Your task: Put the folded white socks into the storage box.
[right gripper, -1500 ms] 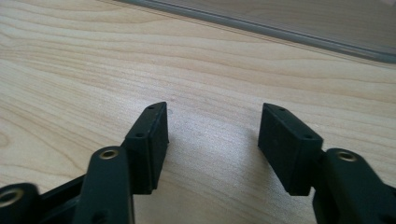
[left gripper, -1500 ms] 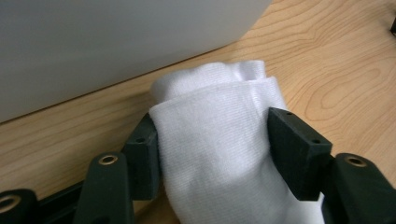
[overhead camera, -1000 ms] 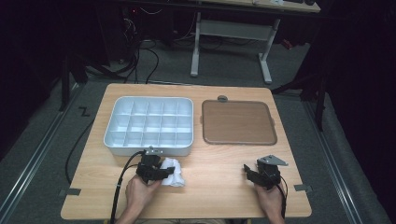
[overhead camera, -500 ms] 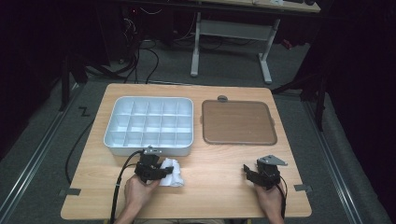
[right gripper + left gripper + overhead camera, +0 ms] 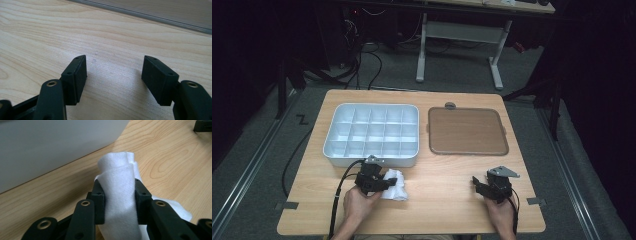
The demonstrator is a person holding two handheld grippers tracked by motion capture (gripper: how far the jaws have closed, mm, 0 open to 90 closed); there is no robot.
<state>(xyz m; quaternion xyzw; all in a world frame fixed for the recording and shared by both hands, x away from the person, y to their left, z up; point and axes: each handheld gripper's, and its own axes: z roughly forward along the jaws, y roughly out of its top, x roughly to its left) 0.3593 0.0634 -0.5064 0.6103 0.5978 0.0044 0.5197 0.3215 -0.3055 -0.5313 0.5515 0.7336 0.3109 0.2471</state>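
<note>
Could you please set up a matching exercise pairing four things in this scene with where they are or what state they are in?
Things:
1. white cloth
2. compartment tray
3. brown mat
4. right gripper

Places or states:
A. far right part of the table, flat and bare
B. jaws apart over bare wood
C. pinched between the left gripper's jaws, which have just been closing on it
D. far left part of the table, pale grey, compartments empty

Pairs: 1-C, 2-D, 3-A, 4-B
</note>
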